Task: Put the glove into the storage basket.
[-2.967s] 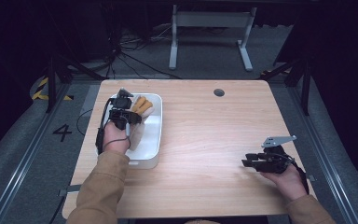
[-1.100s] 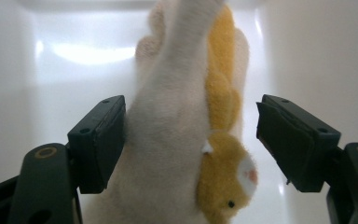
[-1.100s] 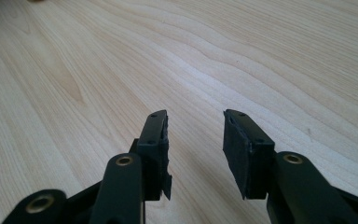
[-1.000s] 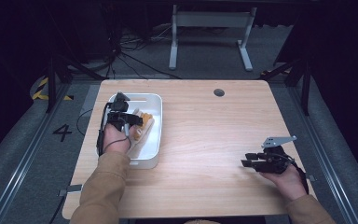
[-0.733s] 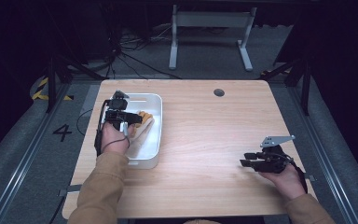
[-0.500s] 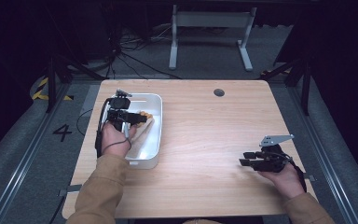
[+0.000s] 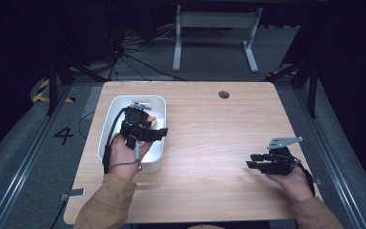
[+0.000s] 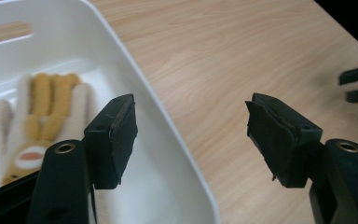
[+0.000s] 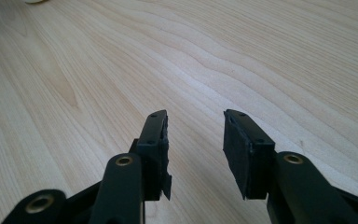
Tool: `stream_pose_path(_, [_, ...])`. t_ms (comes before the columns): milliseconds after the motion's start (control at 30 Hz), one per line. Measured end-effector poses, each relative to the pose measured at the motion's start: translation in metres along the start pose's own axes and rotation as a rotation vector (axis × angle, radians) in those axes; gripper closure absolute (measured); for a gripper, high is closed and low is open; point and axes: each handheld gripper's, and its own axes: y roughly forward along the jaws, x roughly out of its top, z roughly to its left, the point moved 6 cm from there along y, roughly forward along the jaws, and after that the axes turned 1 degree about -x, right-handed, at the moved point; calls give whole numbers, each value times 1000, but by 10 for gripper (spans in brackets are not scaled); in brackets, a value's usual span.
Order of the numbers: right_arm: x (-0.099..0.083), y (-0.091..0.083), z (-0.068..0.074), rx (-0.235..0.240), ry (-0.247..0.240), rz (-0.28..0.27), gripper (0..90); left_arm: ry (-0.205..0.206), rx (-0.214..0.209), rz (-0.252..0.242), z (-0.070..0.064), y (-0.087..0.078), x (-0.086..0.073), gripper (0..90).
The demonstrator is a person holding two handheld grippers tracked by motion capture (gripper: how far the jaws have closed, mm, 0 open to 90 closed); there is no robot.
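Glove (image 8: 32, 126), tan and cream knit, lying flat inside white bin (image 8: 168, 154) at table's left. Likely light, soft, floppy; best pinched at cuff or bunched palm. Left gripper (image 8: 191, 135) spread wide above bin rim, holding nothing. Right gripper (image 9: 196, 149) part open, empty, over bare table (image 9: 261, 56).

In the high view, the left gripper (image 7: 145, 131) and hand hid most of the glove (image 7: 153, 119) in the white bin (image 7: 108, 129). In the left gripper view the glove (image 8: 36, 122) was blurred, its near end cut off behind the jaw; the bin's (image 8: 163, 140) far and left sides ran past the edges.
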Motion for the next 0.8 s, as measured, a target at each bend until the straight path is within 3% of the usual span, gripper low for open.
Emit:
stream_pose_path(367, [-1, -1, -1, 2, -15, -3, 598, 126, -118, 13, -47, 13, -23, 390])
stream_pose_path(433, [-2, -1, 0, 3, -22, -2, 598, 178, -135, 24, -57, 21, -30, 400])
stream_pose_path(533, [-2, -1, 0, 2, -25, -3, 598, 206, -136, 33, -62, 27, -34, 412])
stream_pose_path(800, [-4, -2, -1, 8, -52, -12, 599, 239, -203, 57, -76, 52, -50, 440])
